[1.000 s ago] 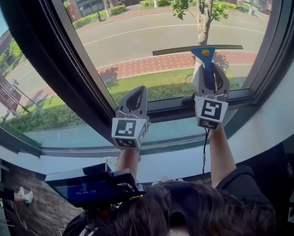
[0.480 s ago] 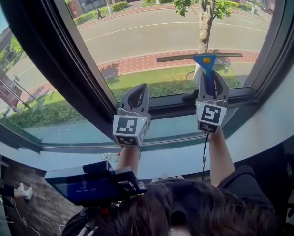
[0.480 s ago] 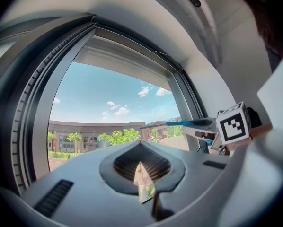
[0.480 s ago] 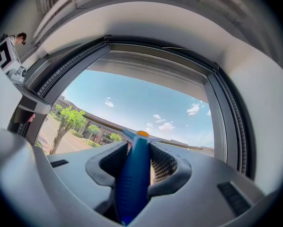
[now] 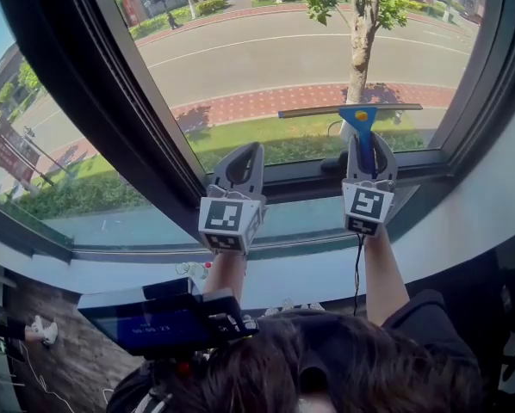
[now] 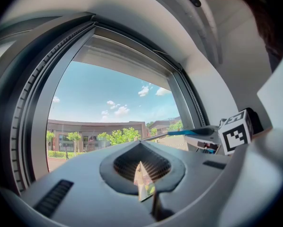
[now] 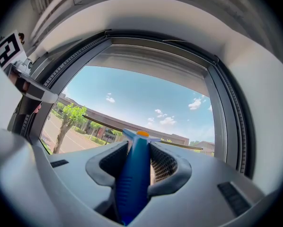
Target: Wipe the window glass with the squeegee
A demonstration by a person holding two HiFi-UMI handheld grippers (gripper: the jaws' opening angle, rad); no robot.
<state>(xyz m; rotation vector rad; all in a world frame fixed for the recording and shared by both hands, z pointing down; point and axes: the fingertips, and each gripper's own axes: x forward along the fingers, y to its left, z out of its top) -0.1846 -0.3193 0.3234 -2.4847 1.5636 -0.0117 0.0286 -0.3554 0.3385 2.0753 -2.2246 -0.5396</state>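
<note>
Right claw (image 7: 137, 151) tight around squeegee (image 5: 352, 111)

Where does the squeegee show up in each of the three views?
Head view: the squeegee is right of centre, blade level and low on the window glass, handle in the right gripper.
Left gripper view: middle right, seen side-on.
Right gripper view: bottom centre, handle clamped between the jaws.
Shared landmark: the dark window frame edging the glass.
</note>
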